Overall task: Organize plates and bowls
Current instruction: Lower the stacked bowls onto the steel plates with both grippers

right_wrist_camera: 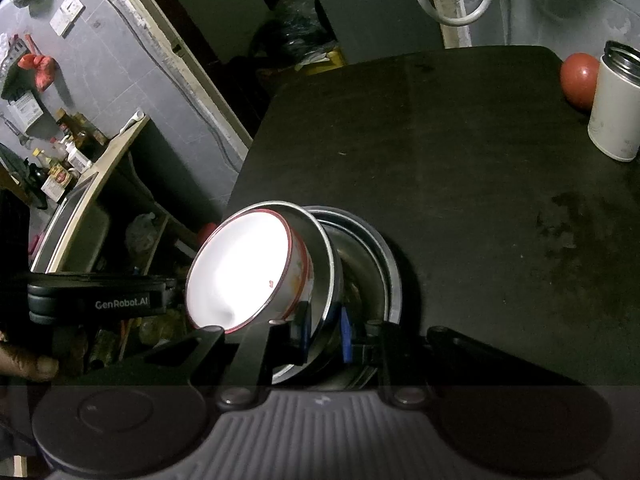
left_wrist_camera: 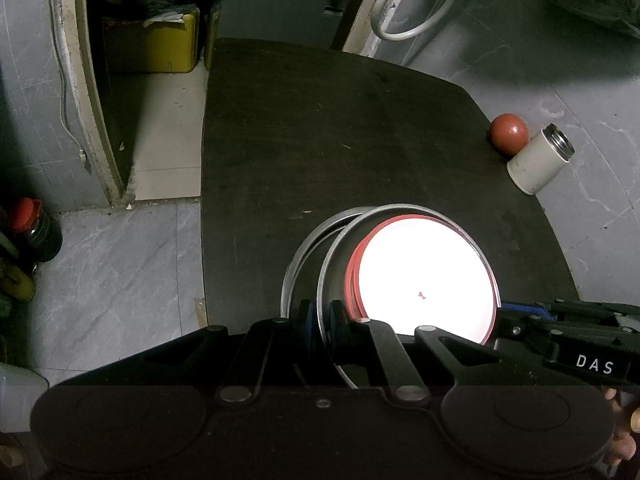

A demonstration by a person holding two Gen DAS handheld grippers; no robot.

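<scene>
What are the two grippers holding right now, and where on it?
Both pinch the rim of the tilted steel bowl: left gripper on its near edge, right gripper likewise.

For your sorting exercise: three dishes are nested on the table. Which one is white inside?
The innermost bowl, white with a red rim. It sits tilted inside a steel bowl, which rests in another steel dish; both of those are bare metal.

Most of the dark tabletop (left_wrist_camera: 340,128) lay open; only a red ball (left_wrist_camera: 508,135) and white canister (left_wrist_camera: 538,162) blocked its far right edge.
</scene>
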